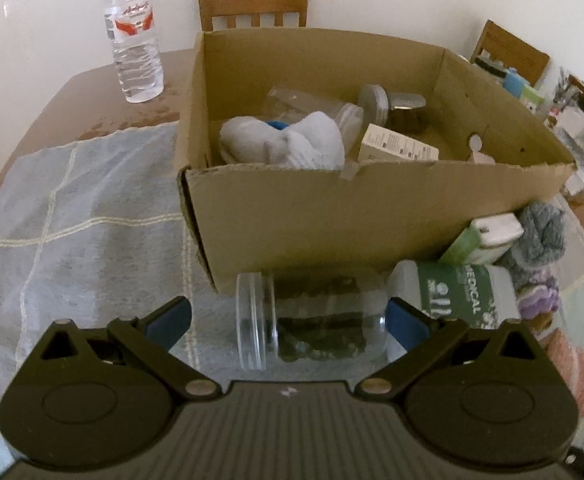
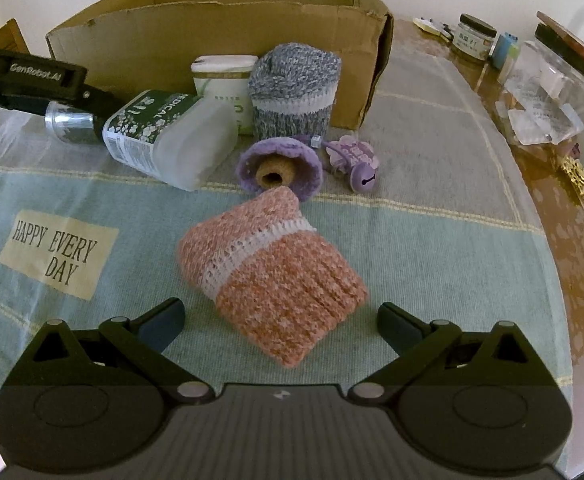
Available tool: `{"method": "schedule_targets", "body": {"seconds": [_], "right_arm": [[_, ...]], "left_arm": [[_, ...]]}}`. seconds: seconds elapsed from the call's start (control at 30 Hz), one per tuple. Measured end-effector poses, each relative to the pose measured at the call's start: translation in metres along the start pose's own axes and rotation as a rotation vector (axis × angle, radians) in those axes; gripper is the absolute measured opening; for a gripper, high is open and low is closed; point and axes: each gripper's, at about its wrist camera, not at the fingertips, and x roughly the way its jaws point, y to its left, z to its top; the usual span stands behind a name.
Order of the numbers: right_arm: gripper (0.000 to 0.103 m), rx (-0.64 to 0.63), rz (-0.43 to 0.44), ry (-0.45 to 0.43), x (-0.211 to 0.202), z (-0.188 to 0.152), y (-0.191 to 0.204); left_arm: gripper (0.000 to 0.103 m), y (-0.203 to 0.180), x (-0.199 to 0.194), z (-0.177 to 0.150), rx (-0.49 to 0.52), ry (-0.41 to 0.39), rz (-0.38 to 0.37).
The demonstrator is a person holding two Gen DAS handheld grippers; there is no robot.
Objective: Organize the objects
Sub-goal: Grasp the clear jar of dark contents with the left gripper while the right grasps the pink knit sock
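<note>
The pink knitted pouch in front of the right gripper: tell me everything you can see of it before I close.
The pink-and-white speckled knitted pouch looks soft and woollen, with a white crocheted band across its middle and ribbed stitching on its wider near end. It lies flat on the pale blue checked tablecloth, angled, narrow end pointing toward the purple knitted pouch and seemingly touching its rim. The open right gripper straddles its near end; neither finger visibly touches it.

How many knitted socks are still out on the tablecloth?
3. The pink sock lies nearest, between the open right tool's fingers. The purple sock sits behind it. The grey-blue sock stands against the cardboard box. Others may be hidden.
</note>
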Motion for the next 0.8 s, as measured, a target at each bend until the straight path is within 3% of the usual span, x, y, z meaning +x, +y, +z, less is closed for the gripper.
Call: {"method": "schedule_targets", "body": {"seconds": [0.17,0.67,0.8], "right_arm": [[0.103,0.015,-0.006,0.023,0.004,0.006,0.002],[0.103,0.042,0.02,0.008,0.021,0.034,0.005],[0.099,0.021,-0.003,0.017,0.024,0.038,0.006]], "left_arm": [[0.101,-0.005,0.008,0.0,0.006,0.005,0.013],[0.081,-0.005,0.021,0.003,-0.033,0.021,-0.059],[0.081,-0.004,0.02,0.002,-0.029,0.021,-0.062]]}}
